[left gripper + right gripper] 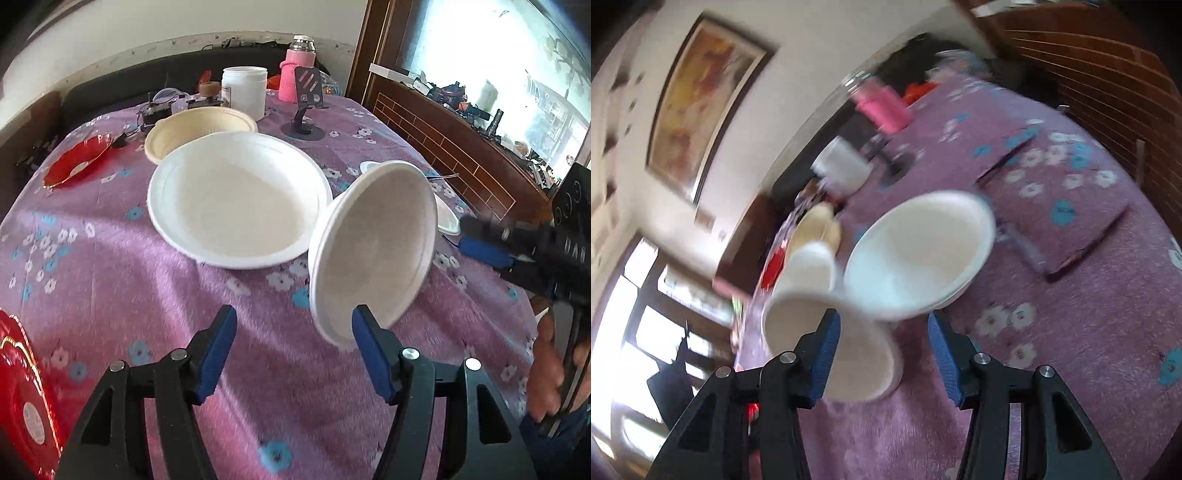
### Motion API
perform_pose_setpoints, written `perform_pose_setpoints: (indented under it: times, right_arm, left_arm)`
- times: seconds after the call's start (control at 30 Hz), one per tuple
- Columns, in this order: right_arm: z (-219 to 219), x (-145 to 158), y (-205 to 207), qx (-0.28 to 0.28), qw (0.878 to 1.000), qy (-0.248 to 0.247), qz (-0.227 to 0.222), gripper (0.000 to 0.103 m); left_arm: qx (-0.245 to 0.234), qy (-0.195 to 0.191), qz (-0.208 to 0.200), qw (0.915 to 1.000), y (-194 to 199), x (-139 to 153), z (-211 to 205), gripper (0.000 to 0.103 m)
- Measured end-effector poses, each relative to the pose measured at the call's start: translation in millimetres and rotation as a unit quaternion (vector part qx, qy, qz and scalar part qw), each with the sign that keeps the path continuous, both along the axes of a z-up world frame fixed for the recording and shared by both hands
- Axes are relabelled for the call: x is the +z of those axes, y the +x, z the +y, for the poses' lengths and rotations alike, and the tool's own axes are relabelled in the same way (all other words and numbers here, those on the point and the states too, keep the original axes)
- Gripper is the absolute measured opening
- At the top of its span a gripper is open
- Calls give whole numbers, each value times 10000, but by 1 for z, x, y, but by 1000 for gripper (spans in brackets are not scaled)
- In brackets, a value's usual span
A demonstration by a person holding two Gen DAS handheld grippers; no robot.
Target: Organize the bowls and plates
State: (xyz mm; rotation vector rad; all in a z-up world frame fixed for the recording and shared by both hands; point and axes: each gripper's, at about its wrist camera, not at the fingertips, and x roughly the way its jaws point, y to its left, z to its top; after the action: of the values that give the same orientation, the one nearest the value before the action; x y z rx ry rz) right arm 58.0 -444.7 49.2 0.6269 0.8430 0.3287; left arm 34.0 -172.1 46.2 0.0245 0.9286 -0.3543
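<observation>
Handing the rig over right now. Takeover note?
Left gripper: open, empty.
Right gripper: open, gripping nothing.
Small white bowl: steeply tilted, unheld, right beside the large white bowl. Cream bowl sits behind it. Far red plate and near red plate lie apart on the left.
Done: nothing visibly grouped.
Left: nest bowls, stack plates.

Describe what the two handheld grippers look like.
Both the left gripper and right gripper have matte black angular frames with triangular cutouts, round silver pivot pins, and two fingers faced with blue textured pads. A dark blue sleeve shows at the hand.
</observation>
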Motion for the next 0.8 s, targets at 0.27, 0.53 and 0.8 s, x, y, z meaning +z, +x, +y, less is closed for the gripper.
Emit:
perform_pose_setpoints:
  times: [0.27, 0.53, 0.8]
  right_arm:
    - [27, -18, 11, 356, 9980, -523, -63, 21]
    - [43, -1, -10, 595, 9977, -301, -104, 14]
    - [94, -1, -38, 1570, 9866, -289, 324, 16]
  left_arm:
    - [-135, 106, -172, 9997, 17, -15, -12, 25]
    - [-265, -197, -113, 9994, -12, 6, 4, 11]
    - [-40, -194, 454, 9988, -48, 3, 58, 20]
